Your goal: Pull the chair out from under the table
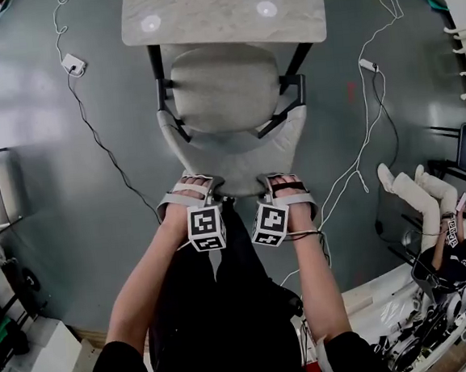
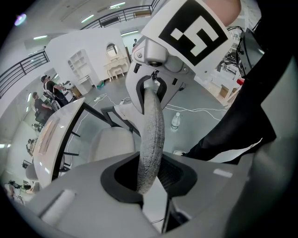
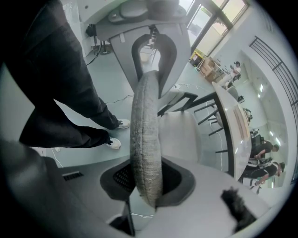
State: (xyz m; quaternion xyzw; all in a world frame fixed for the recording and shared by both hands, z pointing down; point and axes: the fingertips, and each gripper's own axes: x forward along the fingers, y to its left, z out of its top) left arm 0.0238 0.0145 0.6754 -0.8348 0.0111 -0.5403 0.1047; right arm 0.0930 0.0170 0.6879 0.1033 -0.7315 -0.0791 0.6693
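Grey upholstered chair (image 1: 224, 89), seat partly beneath the pale surface (image 1: 222, 16), backrest (image 1: 233, 163) toward the person. Left gripper (image 1: 192, 185) and right gripper (image 1: 285, 178) sit side by side, fingers (image 2: 70, 204) clenched on the backrest's top edge.

There was 1 chair (image 1: 225, 93) and 1 table (image 1: 223, 30). The grippers numbered 2, the left gripper (image 1: 194, 186) and the right gripper (image 1: 285, 181), each with 1 marker cube (image 1: 207, 228), making 2 cubes. The left gripper view showed 1 bottle (image 2: 175, 122). The right gripper view showed 2 shoes (image 3: 113, 144).
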